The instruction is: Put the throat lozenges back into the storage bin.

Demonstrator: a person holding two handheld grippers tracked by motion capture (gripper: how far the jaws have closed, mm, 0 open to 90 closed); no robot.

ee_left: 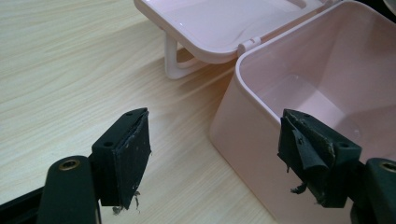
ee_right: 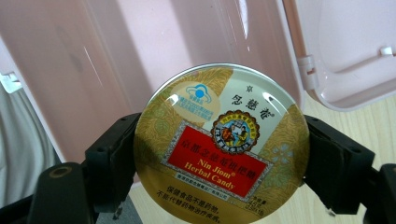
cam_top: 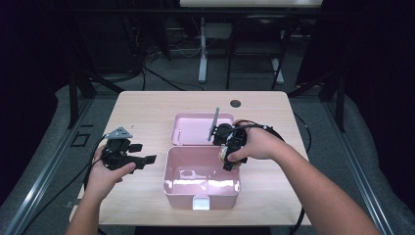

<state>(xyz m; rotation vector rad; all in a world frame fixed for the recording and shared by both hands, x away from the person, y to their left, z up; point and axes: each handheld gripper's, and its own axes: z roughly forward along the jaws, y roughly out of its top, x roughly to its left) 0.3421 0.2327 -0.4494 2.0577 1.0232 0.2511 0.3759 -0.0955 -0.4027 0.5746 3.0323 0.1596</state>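
Right gripper view, round gold candy tin (ee_right: 222,144), red label

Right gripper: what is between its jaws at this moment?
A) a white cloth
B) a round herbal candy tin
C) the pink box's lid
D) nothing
B: in the right gripper view the two black jaws press on either side of the round candy tin, held over the open pink box.

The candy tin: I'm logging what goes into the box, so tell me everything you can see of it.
The candy tin is round, flat and glossy, apparently metal, its closed lid gold and white with a red label reading Nin Jiom Herbal Candy. The right gripper clamps it at opposite edges, lid facing the camera, above the open pink box near its right rim.
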